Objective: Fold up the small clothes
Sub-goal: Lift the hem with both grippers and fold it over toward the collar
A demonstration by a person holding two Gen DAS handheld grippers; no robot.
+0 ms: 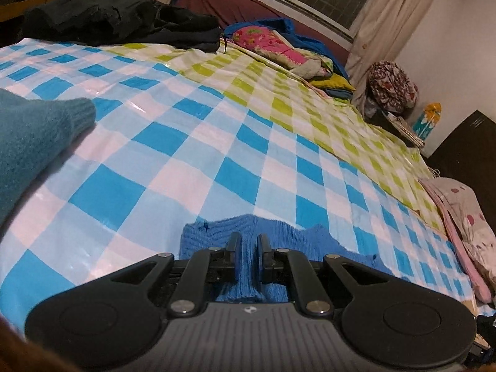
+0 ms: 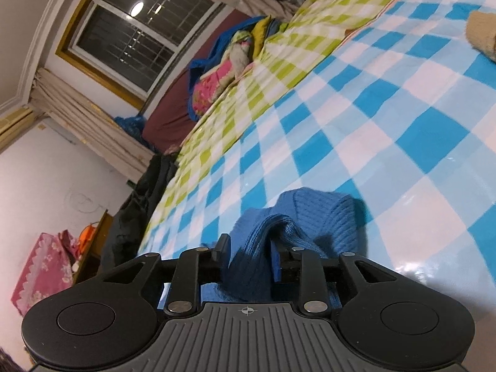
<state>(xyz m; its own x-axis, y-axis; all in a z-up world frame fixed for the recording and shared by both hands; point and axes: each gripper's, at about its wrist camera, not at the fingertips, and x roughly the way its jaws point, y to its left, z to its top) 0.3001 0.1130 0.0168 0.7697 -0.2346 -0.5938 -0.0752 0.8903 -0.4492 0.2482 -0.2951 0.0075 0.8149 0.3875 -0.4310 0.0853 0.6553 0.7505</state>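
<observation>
On the bed's blue checked sheet (image 1: 217,142) lay the blue knit garment (image 1: 279,238), pinched in the closed left hand-held gripper (image 1: 248,245); a fold sat loosely between the parted jaws of the right hand-held gripper (image 2: 248,248). Nearby lay a teal sweater (image 1: 34,136), farther off black clothes (image 1: 102,18) and a cream knit (image 2: 483,34).

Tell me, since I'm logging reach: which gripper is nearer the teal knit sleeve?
Left. The teal knit sleeve lies just beyond the left gripper; the right wrist view shows no sleeve.
</observation>
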